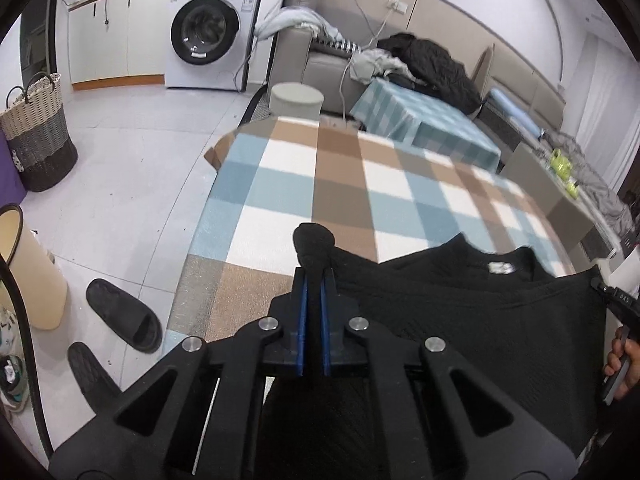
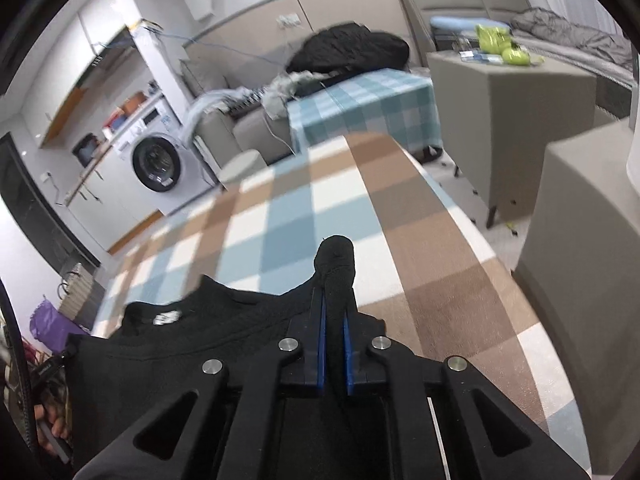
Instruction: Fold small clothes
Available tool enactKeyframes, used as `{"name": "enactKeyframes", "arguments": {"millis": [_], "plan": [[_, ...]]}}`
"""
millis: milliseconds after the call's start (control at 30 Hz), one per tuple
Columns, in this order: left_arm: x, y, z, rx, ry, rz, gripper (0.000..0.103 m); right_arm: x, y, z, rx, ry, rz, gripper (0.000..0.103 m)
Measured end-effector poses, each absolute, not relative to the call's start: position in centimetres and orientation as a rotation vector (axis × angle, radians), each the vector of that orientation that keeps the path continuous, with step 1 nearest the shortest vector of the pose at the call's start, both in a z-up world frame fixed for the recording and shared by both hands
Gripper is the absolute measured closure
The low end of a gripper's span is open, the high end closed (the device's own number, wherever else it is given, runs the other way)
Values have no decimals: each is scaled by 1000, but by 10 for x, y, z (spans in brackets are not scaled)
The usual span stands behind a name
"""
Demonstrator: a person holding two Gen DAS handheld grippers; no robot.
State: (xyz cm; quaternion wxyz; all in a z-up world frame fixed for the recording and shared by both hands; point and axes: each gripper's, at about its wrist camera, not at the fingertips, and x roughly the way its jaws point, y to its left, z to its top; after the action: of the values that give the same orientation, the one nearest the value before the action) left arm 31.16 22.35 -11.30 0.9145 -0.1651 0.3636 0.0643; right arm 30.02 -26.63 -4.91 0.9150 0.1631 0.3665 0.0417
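A black knit top point(image 1: 472, 312) with a white neck label hangs stretched between my two grippers above a table with a brown, blue and white checked cloth point(image 1: 340, 184). My left gripper point(image 1: 314, 276) is shut on the top's left shoulder, with a bunch of black fabric sticking out past the fingers. My right gripper point(image 2: 335, 296) is shut on the other shoulder of the top point(image 2: 180, 344) in the same way. The right gripper's tip also shows at the right edge of the left wrist view point(image 1: 612, 296). The top's lower part is hidden below the grippers.
The checked table point(image 2: 360, 200) stretches ahead. Beyond it stand a second table with a teal checked cloth point(image 1: 424, 120), a sofa with clothes, a round stool point(image 1: 296, 98) and a washing machine point(image 1: 212, 32). Left are a woven basket point(image 1: 38, 132), black slippers point(image 1: 124, 316) and a bin. Grey cabinets point(image 2: 508, 128) stand right.
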Motion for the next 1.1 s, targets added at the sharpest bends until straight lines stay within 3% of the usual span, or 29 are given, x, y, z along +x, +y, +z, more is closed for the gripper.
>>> {"name": "enactKeyframes", "arguments": {"millis": [300, 600, 633, 700, 800, 900, 1100], "plan": [[298, 226, -74, -347, 641, 161, 100, 292, -264, -7, 399, 603, 91, 97], [322, 232, -99, -377, 735, 202, 98, 330, -260, -42, 436, 719, -8, 95], [323, 232, -101, -378, 744, 204, 95, 332, -260, -47, 440, 752, -11, 93], [317, 233, -102, -371, 760, 206, 76, 331, -263, -51, 440, 784, -10, 85], [297, 235, -99, -364, 754, 226, 59, 318, -270, -50, 433, 800, -3, 76], [267, 235, -96, -361, 756, 228, 51, 294, -277, -49, 444, 831, 26, 61], [186, 224, -101, -386, 786, 225, 48, 231, -274, -45, 397, 879, 110, 53]]}}
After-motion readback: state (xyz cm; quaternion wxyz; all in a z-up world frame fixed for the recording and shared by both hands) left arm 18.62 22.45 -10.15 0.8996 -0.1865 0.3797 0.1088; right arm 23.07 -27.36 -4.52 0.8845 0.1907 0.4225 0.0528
